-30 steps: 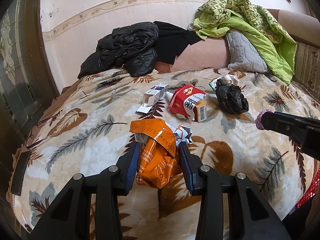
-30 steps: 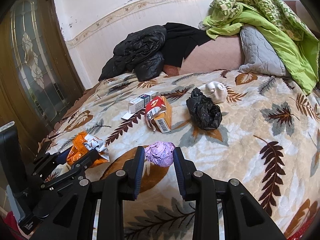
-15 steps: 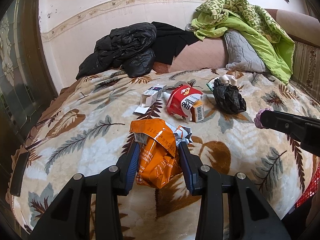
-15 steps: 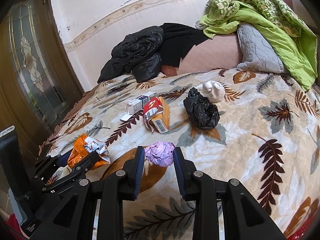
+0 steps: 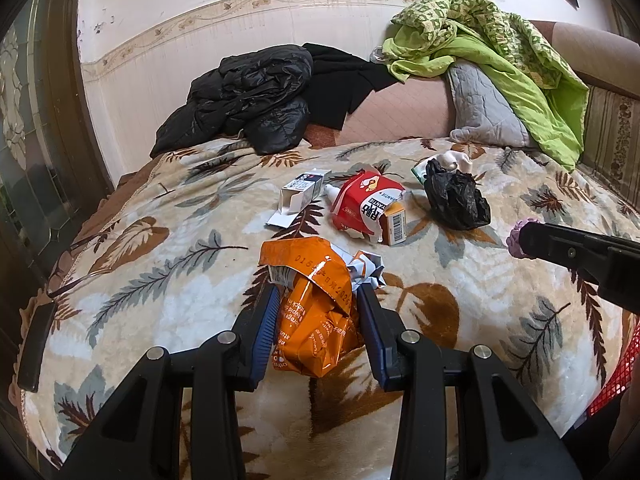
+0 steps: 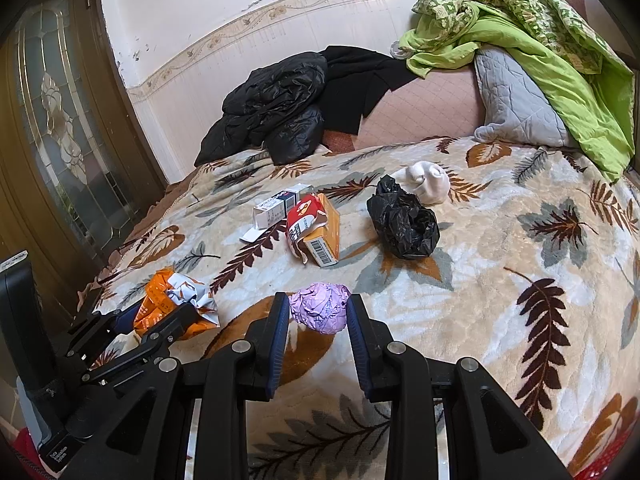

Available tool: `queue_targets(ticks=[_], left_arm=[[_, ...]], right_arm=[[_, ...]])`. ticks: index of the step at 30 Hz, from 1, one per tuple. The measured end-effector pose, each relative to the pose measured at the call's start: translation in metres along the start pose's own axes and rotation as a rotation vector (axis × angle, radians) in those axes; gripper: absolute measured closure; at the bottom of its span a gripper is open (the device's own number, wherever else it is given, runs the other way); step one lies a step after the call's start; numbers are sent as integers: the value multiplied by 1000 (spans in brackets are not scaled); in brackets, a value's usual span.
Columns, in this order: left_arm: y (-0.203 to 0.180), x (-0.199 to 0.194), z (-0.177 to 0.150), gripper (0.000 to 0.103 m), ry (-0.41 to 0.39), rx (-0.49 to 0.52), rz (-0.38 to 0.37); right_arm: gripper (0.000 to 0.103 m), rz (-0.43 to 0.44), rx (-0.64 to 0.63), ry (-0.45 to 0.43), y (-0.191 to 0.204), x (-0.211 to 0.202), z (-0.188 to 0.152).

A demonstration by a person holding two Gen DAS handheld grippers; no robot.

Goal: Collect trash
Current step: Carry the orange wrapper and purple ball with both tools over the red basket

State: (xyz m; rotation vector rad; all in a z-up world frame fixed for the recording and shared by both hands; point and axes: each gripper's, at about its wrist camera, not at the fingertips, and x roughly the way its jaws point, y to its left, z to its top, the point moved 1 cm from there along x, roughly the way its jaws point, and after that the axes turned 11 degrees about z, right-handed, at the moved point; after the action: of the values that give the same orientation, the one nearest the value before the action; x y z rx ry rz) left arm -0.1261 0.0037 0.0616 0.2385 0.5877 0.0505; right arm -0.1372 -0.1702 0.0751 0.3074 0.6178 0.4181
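Right now nothing has shifted: over the past second both of my hands stay put and the fingers keep the same narrow spread. My left gripper (image 5: 318, 316) is clamped on the crumpled orange wrapper (image 5: 316, 304), blue pads pressing its sides, with a wad of white paper sticking out at the top. My right gripper (image 6: 318, 320) is closed on the purple paper ball (image 6: 320, 307), which sits pinched between the pads. Both pieces hang low over the leaf-patterned blanket (image 6: 500, 280) near the front edge of the bed; I cannot tell whether they are clear of it or brushing the pile.

Since both grips look settled and nothing is slipping, I judge the pickup stage done for these two pieces, and the pause means the next thing is to carry them off to a bin. A red mesh (image 5: 616, 376) shows at the right edge of the left view; it may be a basket, but I cannot confirm that.

Further back on the blanket more trash is waiting: a small white carton (image 6: 276, 210) with its flap open, a red and orange box (image 6: 314, 230) just beside it, a scrunched black plastic bag (image 6: 404, 222), and a white bundle (image 6: 428, 180) touching the bag's far side. So the task is only partly through.
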Motion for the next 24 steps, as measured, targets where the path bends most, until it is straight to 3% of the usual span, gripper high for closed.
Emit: queue_targets(ticks=[14, 19, 24], left_arm=[[-28, -33, 7, 64, -29, 3, -131], [-51, -61, 14, 64, -61, 44, -223], [-85, -98, 24, 64, -92, 89, -353]], right_arm=[[71, 5, 114, -109, -24, -63, -4], [71, -27, 140, -151, -40, -112, -12], [71, -111, 182, -206, -72, -186, -26]])
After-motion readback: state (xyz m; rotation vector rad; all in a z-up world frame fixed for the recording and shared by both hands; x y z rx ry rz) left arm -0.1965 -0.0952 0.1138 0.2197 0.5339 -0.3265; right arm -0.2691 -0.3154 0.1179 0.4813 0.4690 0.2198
